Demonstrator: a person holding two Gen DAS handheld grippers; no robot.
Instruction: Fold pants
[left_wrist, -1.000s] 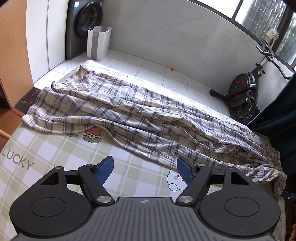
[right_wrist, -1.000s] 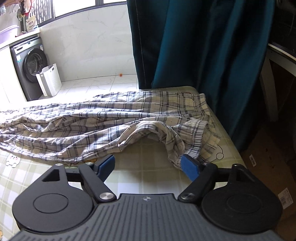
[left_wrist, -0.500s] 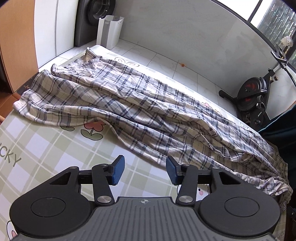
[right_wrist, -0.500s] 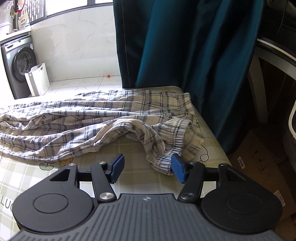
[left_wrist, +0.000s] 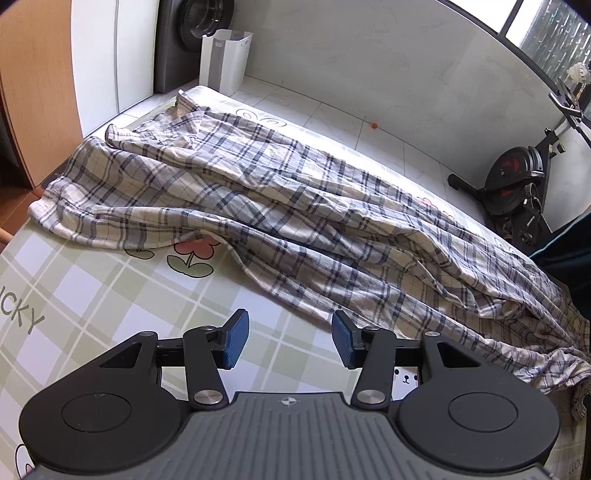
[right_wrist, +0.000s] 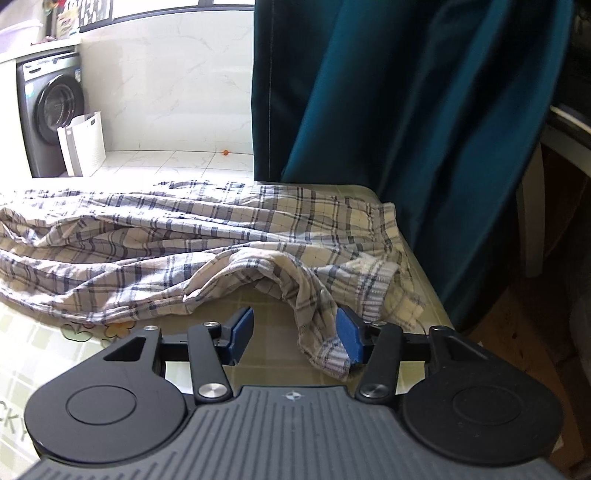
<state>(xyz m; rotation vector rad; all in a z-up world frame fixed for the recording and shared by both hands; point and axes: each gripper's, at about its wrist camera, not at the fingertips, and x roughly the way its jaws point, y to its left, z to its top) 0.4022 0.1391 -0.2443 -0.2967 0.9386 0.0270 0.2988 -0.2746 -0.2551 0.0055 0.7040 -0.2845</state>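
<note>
Plaid pants (left_wrist: 295, 221) sprawled just ahead of left gripper (left_wrist: 288, 343), jaws apart; waistband corner (right_wrist: 328, 354) between right gripper (right_wrist: 295, 338) fingers, unclamped.

Both wrist cameras look forward, low and close over the table (left_wrist: 92, 288). They share the plaid pants (left_wrist: 295, 229), washing machine (right_wrist: 51, 118) and white bin (left_wrist: 225, 59).

A: The exercise bike (left_wrist: 517, 181) runs off the frame's right edge, and the washing machine (left_wrist: 192, 33) loses its top.

B: The pants (right_wrist: 184, 236) continue past the left edge.
</note>
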